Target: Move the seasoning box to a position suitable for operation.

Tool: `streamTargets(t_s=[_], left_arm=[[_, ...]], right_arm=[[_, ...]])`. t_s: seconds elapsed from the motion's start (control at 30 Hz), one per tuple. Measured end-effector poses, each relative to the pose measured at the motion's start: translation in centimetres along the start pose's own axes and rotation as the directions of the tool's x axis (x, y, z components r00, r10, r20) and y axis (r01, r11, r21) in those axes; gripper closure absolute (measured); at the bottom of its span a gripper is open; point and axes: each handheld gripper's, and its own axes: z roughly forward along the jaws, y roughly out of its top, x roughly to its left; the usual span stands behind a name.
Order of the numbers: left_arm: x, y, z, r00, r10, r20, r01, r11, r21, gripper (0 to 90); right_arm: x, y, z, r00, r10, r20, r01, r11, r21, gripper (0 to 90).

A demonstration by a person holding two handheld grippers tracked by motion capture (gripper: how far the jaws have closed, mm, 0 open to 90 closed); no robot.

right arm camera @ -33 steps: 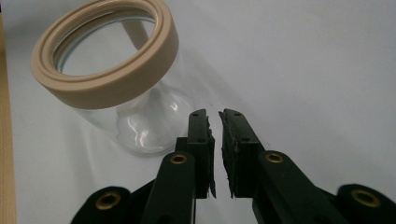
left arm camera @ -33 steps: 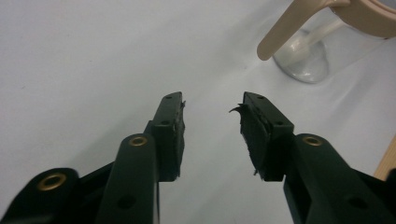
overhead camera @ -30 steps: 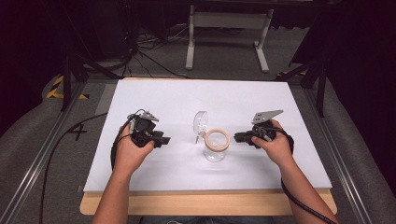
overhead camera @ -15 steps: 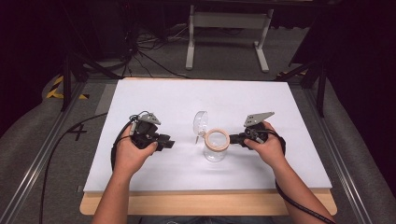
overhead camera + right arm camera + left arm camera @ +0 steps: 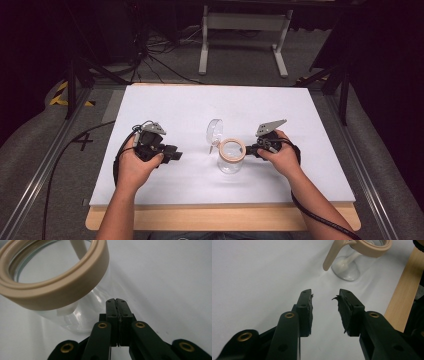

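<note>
A clear glass jar with a beige rim stands upright mid-table, its clear hinged lid swung open behind it. My right gripper is shut on nothing, its tips right beside the jar's right side. In the right gripper view the closed jaws point at the glass wall just under the beige rim. My left gripper stands open a short way left of the jar. The left gripper view has the open gripper over bare table, with the jar ahead.
A white sheet covers the tabletop, with a wooden edge along the near side. Cables trail off the left of the table. A grey metal stand sits on the floor beyond the far edge.
My right gripper has moved left and now sits against the jar's right side. My left gripper has shifted slightly right toward the jar. The jar has stayed in place.
</note>
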Motion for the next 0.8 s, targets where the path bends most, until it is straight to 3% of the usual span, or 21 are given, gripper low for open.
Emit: streamTargets(t_s=[0.3, 0.8], left_arm=[[0.2, 0.6, 0.5, 0.9998, 0.007, 0.02, -0.007, 1.0, -0.002, 64.2], [0.6, 1.7, 1.4, 0.9984, 0.023, 0.051, -0.022, 0.9996, -0.02, 66.5]], right_arm=[[1.6, 0.0, -0.3, 0.9987, -0.029, -0.041, 0.031, 0.998, 0.051, 89.7], [4.6, 0.1, -0.2, 0.9924, -0.078, -0.095, 0.085, 0.994, 0.074, 89.8]])
